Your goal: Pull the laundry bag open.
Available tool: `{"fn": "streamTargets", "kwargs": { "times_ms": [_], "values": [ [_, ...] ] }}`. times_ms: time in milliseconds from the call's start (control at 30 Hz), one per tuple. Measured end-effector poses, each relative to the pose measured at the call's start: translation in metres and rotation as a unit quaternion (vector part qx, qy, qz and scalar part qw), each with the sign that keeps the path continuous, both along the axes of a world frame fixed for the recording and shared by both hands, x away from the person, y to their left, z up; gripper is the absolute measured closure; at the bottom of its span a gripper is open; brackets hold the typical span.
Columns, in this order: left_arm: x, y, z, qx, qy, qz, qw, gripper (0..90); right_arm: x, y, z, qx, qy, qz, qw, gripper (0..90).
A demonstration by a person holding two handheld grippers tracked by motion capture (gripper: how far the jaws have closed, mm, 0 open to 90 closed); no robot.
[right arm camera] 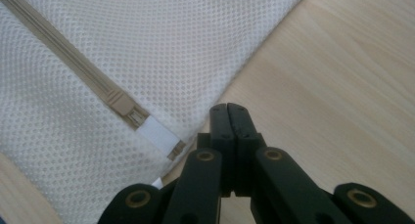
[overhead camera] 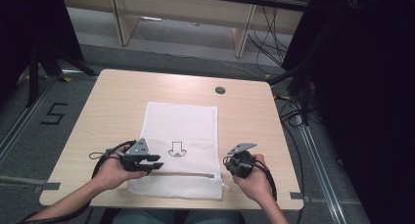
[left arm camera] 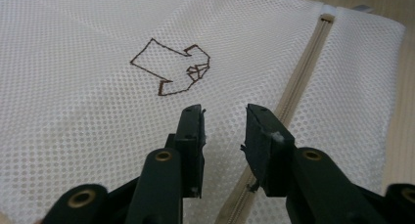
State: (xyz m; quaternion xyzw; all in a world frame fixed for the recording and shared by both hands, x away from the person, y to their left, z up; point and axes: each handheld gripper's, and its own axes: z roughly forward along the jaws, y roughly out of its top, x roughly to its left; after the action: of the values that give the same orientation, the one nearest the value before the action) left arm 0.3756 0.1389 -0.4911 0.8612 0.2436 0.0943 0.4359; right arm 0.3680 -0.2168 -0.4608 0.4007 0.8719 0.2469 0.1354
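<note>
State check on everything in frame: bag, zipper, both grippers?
Mesh laundry bag: lying flat on the table, near edge by the person.
Zipper: closed along the length in view; its end with a white tab sits at the bag's right edge.
Left gripper: jaws apart above the mesh beside the zipper, nothing between them.
Right gripper: jaws shut, nothing held, at the bag's corner by the zipper end.

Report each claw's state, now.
Left claw: open over the mesh bag, holding nothing.
Right claw: shut, empty, beside the bag's corner.
</note>
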Motion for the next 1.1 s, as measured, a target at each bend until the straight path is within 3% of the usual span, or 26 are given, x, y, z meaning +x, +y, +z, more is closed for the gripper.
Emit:
{"fn": "streamTargets", "kwargs": {
  "times_ms": [33, 67, 133, 167, 233, 300, 467, 500, 533, 633, 767, 833, 1033, 1100],
  "values": [
    [-0.001, 0.0, 0.001, 0.003, 0.008, -0.002, 1.0, 68.9, 0.0, 0.001, 0.001, 0.006, 0.012, -0.004, 0.9999, 90.0],
    [-0.001, -0.002, 0.0, 0.006, 0.003, -0.004, 1.0, 69.9, -0.001, 0.002, -0.001, 0.021, 0.031, -0.009, 0.9993, 90.0],
    [-0.001, -0.003, 0.0, 0.002, 0.007, -0.006, 1.0, 70.4, -0.001, 0.003, -0.002, 0.025, 0.036, -0.013, 0.999, 90.0],
    [0.0, -0.004, 0.0, 0.003, 0.0, -0.013, 0.9999, 71.5, -0.002, 0.005, -0.004, 0.026, 0.05, -0.014, 0.9983, 90.0],
    [-0.001, -0.007, 0.0, -0.003, 0.008, -0.017, 0.9998, 71.6, -0.001, 0.006, -0.005, 0.025, 0.048, -0.007, 0.9985, 90.0],
    [-0.002, -0.011, 0.001, 0.003, 0.006, -0.024, 0.9997, 71.6, -0.001, 0.011, -0.006, 0.03, 0.062, -0.01, 0.9976, 90.0],
    [-0.002, -0.026, 0.004, 0.004, -0.003, -0.043, 0.9991, 69.7, 0.002, 0.02, -0.015, 0.021, 0.073, 0.015, 0.997, 90.0],
    [-0.001, -0.027, 0.005, 0.013, -0.008, -0.049, 0.9987, 69.2, 0.002, 0.023, -0.018, 0.018, 0.078, 0.018, 0.9966, 90.0],
    [-0.001, -0.031, 0.005, 0.001, 0.001, -0.049, 0.9988, 69.2, 0.002, 0.023, -0.018, 0.018, 0.078, 0.018, 0.9966, 90.0],
    [0.0, -0.038, 0.005, 0.003, 0.007, -0.061, 0.9981, 67.8, 0.002, 0.024, -0.02, 0.02, 0.095, 0.011, 0.9952, 90.0],
    [0.0, -0.051, 0.005, 0.01, 0.01, -0.076, 0.997, 66.5, 0.0, 0.027, -0.022, 0.015, 0.098, 0.004, 0.995, 90.0],
    [0.001, -0.061, 0.006, 0.006, 0.015, -0.087, 0.9961, 66.1, 0.001, 0.028, -0.022, 0.01, 0.086, 0.014, 0.9961, 90.0],
    [0.002, -0.091, 0.007, 0.013, 0.012, -0.116, 0.9931, 66.1, 0.001, 0.026, -0.023, 0.019, 0.087, 0.012, 0.996, 90.0],
    [0.002, -0.1, 0.007, 0.015, 0.013, -0.122, 0.9923, 66.8, 0.0, 0.027, -0.023, 0.021, 0.096, 0.002, 0.9951, 90.0]
  ]
}}
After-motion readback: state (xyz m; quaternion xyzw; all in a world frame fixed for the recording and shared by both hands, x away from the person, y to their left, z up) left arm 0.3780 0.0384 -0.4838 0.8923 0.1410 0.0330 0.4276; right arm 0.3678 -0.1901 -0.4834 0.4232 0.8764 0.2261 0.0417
